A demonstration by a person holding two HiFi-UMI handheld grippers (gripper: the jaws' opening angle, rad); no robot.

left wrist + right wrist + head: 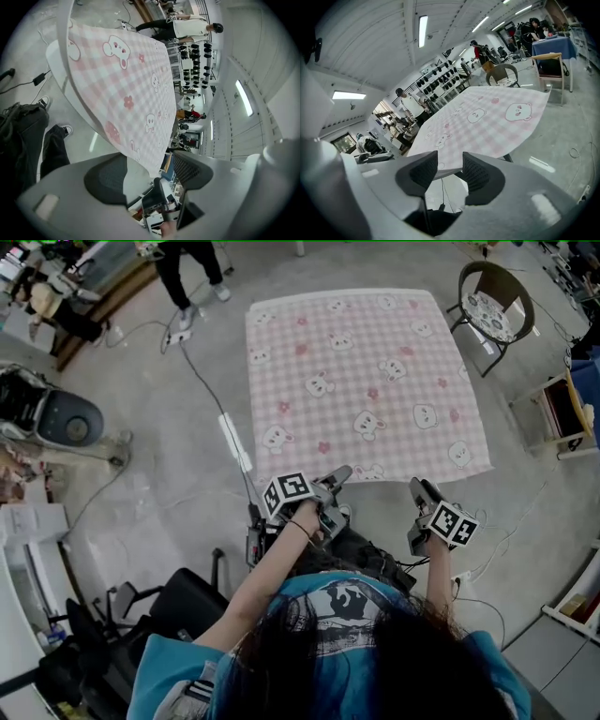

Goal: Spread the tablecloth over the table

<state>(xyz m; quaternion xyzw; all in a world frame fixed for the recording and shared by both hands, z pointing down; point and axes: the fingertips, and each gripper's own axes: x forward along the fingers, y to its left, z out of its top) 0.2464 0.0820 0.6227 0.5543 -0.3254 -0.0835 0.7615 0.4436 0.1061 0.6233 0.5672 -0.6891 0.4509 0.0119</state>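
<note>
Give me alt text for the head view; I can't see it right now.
A pink checked tablecloth with bear prints lies spread out flat. The left gripper and right gripper sit at its near edge, jaws open, holding nothing. A chair stands by the far right corner.

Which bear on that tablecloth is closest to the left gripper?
The bear printed at the tablecloth near edge, just right of the left gripper. Every other bear sits farther up the cloth.
</note>
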